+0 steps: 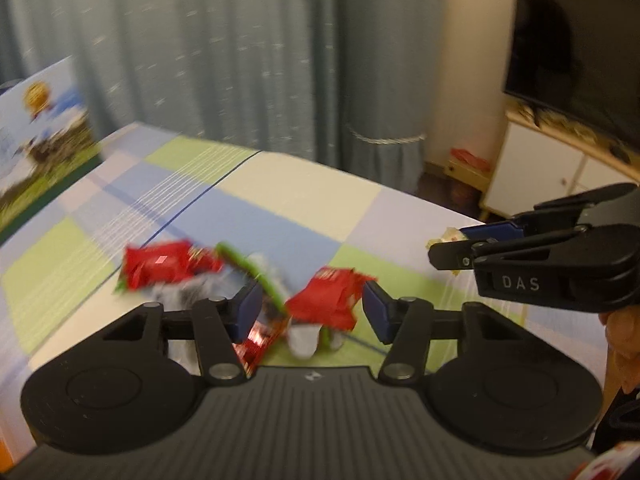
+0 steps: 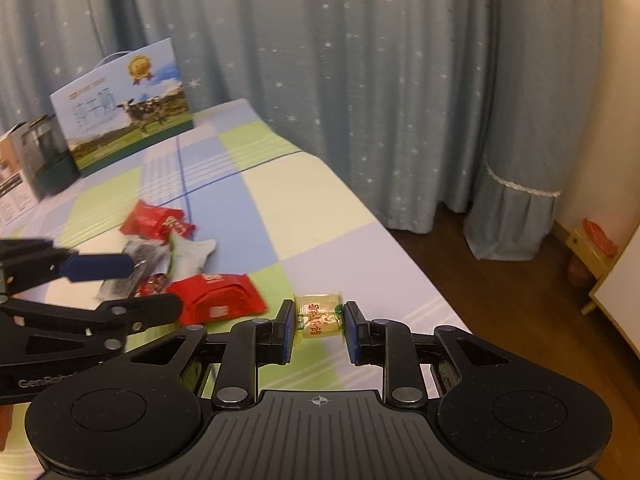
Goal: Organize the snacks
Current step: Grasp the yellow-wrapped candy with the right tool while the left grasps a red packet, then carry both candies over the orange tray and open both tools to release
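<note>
Checked bedcover (image 2: 328, 208) in pale blue, green and cream served as the work surface, with a loose heap of snacks near its middle. Item one: a small yellow wrapped candy (image 2: 319, 316), held clear of the cover between the pads of the right gripper (image 2: 319, 326), whose jaws stood nearly closed and pressed on both ends of the sweet. Item two: a red snack packet (image 1: 328, 298) lying on the cover, flanked by the blue pads of the left gripper (image 1: 312, 310); those jaws stood about half open, and through the blur no pad could be seen pressing on the packet. Item three: a second red packet (image 2: 154, 222) at ten o'clock of the heap, with silver and green-edged wrappers (image 2: 188, 256) between the two red ones. Item four: a printed box with a cow picture (image 2: 128, 108) standing at the far end of the cover, at eleven o'clock from the heap, a darker box (image 2: 44, 156) beside it. Step in hand, by judgement: sorting, with the candy already picked up and the near red packet about to be taken. Next move would call for the left jaws to close squarely on the packet, while the right carried its candy to wherever the sweets were being gathered; no such place was visible.
</note>
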{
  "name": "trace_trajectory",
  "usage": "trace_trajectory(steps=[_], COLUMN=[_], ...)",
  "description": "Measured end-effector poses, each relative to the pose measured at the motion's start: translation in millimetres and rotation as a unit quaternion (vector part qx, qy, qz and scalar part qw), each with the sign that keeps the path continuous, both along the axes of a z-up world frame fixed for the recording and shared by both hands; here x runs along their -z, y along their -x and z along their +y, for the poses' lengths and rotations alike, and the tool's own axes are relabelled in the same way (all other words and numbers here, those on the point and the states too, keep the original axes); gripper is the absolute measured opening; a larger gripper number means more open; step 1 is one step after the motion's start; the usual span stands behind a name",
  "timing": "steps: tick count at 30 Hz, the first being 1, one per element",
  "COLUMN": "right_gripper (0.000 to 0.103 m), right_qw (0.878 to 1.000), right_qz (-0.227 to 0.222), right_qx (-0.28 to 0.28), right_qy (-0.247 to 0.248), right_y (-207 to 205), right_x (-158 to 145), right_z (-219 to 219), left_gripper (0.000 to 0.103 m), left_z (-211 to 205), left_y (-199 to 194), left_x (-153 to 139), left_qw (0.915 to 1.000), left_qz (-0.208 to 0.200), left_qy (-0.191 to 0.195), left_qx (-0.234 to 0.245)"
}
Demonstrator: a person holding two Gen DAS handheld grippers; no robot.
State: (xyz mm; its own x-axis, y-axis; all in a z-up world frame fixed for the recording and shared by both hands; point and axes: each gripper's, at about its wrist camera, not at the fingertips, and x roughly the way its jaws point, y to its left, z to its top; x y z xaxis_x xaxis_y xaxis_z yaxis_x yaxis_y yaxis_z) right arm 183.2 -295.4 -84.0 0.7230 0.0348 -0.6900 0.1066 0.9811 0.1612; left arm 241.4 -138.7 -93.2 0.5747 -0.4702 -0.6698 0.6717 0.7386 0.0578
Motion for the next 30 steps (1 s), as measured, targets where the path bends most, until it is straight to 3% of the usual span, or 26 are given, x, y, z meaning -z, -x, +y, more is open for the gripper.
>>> trace_trajectory(steps=[9,17,26,30], right_gripper=[0.026,0.026,0.026,0.026], right_qw=[0.999,0.999,0.999,0.999], right_qz=[0.008,0.016,0.017,0.015], right_qx=[0.029,0.034,0.041,0.04], right_qy=[-0.013,-0.023,-0.029,-0.032], right_y=[0.3,-3.2,-4.9,-4.4], right_x=[2.9,6.7,8.4,7.4], right_z=[-9.7,-9.6,-10.1,-10.1], left_gripper=[0.041,0.028,0.024,0.023], left_z=[-33.0,-41.3,-34.0,-25.1], left_y=[-23.2,-27.7,-17.2,-7.8], left_x=[19.8,29.8,24.9,17.8], left_qw=[0.997,0.9947,0.997,0.997], left_qz=[0.022,0.044,0.062,0.071], left_qy=[-0.053,-0.08,-0.046,-0.011], left_qx=[0.052,0.047,-0.005,-0.029])
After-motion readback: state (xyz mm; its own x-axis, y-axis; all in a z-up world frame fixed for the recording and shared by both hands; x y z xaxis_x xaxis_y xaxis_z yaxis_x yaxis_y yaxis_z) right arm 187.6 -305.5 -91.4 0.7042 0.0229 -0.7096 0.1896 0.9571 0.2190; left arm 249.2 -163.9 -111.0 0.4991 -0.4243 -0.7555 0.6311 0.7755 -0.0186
